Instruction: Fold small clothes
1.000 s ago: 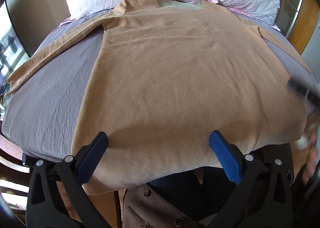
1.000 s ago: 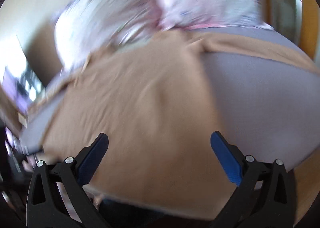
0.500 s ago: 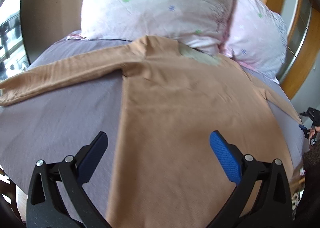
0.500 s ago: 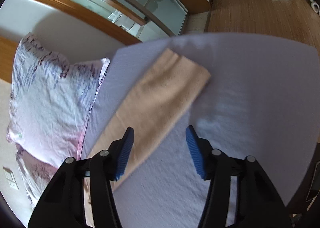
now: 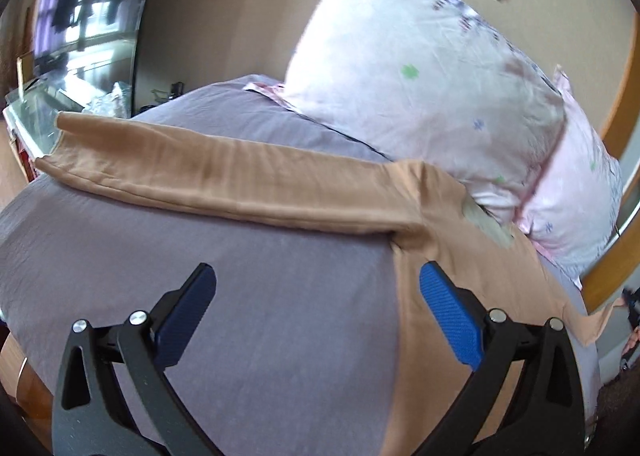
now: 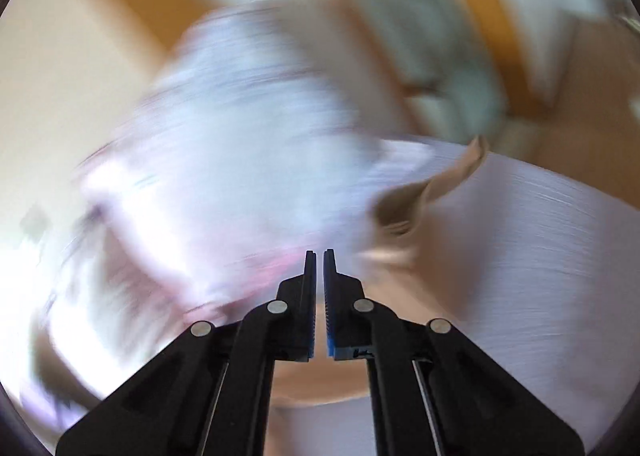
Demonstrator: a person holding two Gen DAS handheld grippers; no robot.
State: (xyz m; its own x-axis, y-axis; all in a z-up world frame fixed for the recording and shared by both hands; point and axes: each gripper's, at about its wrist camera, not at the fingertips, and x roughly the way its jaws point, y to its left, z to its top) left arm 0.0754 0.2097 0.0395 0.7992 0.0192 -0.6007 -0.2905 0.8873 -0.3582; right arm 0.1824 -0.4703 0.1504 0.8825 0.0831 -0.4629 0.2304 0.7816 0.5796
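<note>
A tan long-sleeved shirt (image 5: 448, 296) lies flat on the grey-purple bed sheet (image 5: 240, 276). Its left sleeve (image 5: 208, 175) stretches out to the left across the bed. My left gripper (image 5: 316, 296) is open and empty, above the sheet just below that sleeve, its right finger over the shirt's side edge. My right gripper (image 6: 319, 276) has its jaws nearly together. The right wrist view is heavily blurred; a lifted tan sleeve (image 6: 420, 207) shows up and to the right of the jaws, and I cannot tell whether cloth is pinched between them.
Two white-pink floral pillows (image 5: 420, 75) lean on the wall at the head of the bed. A wooden frame (image 5: 616, 248) runs along the right. A window and cluttered ledge (image 5: 60, 55) are at the far left. The bed's edge is near on the left.
My left gripper has swung left from the shirt's body to the left sleeve. My right gripper's jaws have closed from open, and the right sleeve now looks raised off the sheet.
</note>
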